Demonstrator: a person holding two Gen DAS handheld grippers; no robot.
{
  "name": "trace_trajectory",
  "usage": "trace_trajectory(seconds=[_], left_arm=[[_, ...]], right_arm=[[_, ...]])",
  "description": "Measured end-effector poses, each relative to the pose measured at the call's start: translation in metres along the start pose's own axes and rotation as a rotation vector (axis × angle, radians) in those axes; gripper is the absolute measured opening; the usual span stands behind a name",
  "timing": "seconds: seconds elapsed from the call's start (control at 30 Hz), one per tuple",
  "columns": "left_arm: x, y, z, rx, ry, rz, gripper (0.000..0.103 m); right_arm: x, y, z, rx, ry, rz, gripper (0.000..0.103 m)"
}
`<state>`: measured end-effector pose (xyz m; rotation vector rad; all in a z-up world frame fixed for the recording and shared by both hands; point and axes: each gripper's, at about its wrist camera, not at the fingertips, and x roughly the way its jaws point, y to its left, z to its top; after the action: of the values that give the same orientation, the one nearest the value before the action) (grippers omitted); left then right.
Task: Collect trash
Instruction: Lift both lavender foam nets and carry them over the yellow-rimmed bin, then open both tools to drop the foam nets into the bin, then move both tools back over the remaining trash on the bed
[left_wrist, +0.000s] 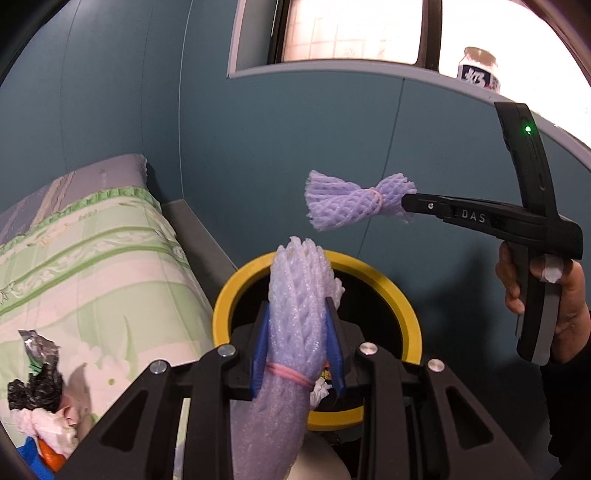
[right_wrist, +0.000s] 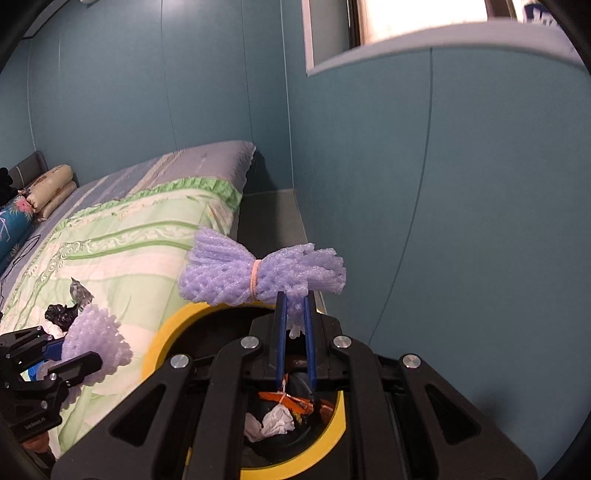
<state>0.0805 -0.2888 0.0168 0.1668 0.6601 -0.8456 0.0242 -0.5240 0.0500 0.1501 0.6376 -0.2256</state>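
My left gripper (left_wrist: 298, 314) is shut on a purple foam net bundle (left_wrist: 299, 295) tied with a pink rubber band, held over the yellow-rimmed bin (left_wrist: 402, 295). My right gripper (right_wrist: 295, 299) is shut on a second purple foam net bundle (right_wrist: 236, 275), also banded, held above the bin (right_wrist: 162, 339). In the left wrist view the right gripper (left_wrist: 406, 203) holds that bundle (left_wrist: 347, 201) above and beyond the bin. In the right wrist view the left gripper (right_wrist: 74, 350) and its bundle (right_wrist: 96, 339) are at lower left. The bin holds crumpled white tissue (right_wrist: 273, 421) and an orange wrapper (right_wrist: 295, 402).
A bed with a green floral quilt (right_wrist: 122, 236) lies left of the bin. On the quilt lie a black plastic bag (left_wrist: 33, 391), a silver wrapper (left_wrist: 40, 347) and pink-white tissue (left_wrist: 44, 424). Teal wall behind; a bottle (left_wrist: 478, 70) stands on the window ledge.
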Motion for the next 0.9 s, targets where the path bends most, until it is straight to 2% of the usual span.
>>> trace_trajectory(seconds=[0.3,0.43,0.5,0.57,0.7,0.87,0.9], left_arm=[[0.042,0.003,-0.009,-0.041,0.063,-0.045,0.026],[0.05,0.006,-0.012,-0.051,0.06,-0.037,0.031],[0.052,0.005,-0.013,-0.057,0.059,-0.04,0.038],[0.052,0.005,-0.014,-0.069,0.057,-0.037,0.053],[0.051,0.007,-0.016,-0.083,0.047,-0.039,0.057],[0.045,0.015,-0.012,-0.105,0.036,-0.041,0.066],[0.044,0.017,-0.011,-0.111,0.033,-0.039,0.066]], right_arm=[[0.034,-0.001,-0.01,-0.004,0.078,0.013,0.009],[0.041,-0.002,-0.01,-0.002,0.091,0.023,0.009],[0.041,-0.002,-0.011,-0.007,0.094,0.02,0.009],[0.042,-0.003,-0.011,-0.008,0.095,0.017,0.01],[0.045,-0.005,-0.008,0.004,0.102,0.007,0.011],[0.045,-0.01,-0.009,0.041,0.101,0.006,0.032],[0.044,-0.01,-0.009,0.044,0.099,0.006,0.033]])
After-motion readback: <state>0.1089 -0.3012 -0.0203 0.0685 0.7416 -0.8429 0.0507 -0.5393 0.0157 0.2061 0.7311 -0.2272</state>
